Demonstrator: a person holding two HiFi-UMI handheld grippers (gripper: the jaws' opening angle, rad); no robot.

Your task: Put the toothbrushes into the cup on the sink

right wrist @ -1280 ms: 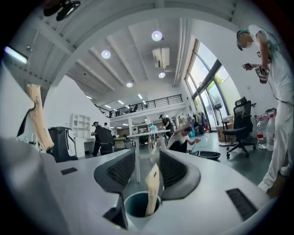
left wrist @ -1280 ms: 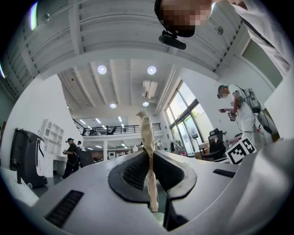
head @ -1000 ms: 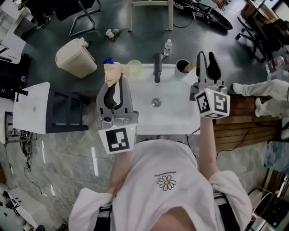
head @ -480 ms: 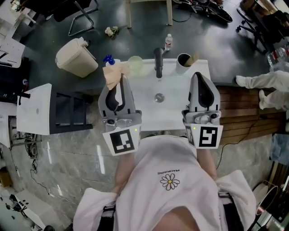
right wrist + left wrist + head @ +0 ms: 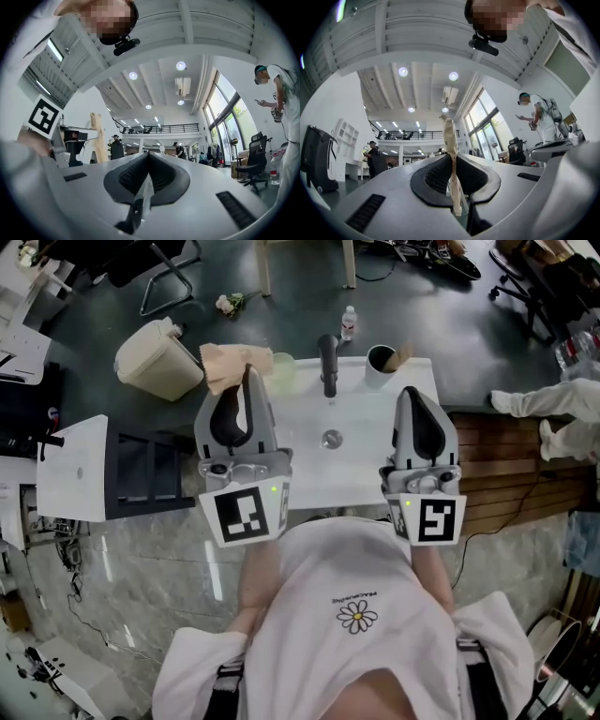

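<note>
A dark cup (image 5: 379, 360) stands at the sink's far right corner with a wooden toothbrush (image 5: 401, 355) leaning out of it. My right gripper (image 5: 413, 396) hovers over the right side of the white sink (image 5: 361, 470), a little short of the cup. In the right gripper view its jaws (image 5: 147, 157) are shut with nothing between them. My left gripper (image 5: 247, 373) is over the sink's left side, shut on a tan paper packet (image 5: 228, 362). The left gripper view shows that packet (image 5: 450, 140) as a thin strip standing up between the pads.
A dark faucet (image 5: 328, 362) rises at the sink's back middle, with a pale green cup (image 5: 280, 367) to its left. A small bottle (image 5: 349, 322) and a beige bin (image 5: 155, 357) are on the floor behind. A wooden bench (image 5: 497, 474) lies to the right.
My right gripper has pulled back from the cup toward the person and gone from open to shut. My left gripper has lifted a little with the tan packet.
</note>
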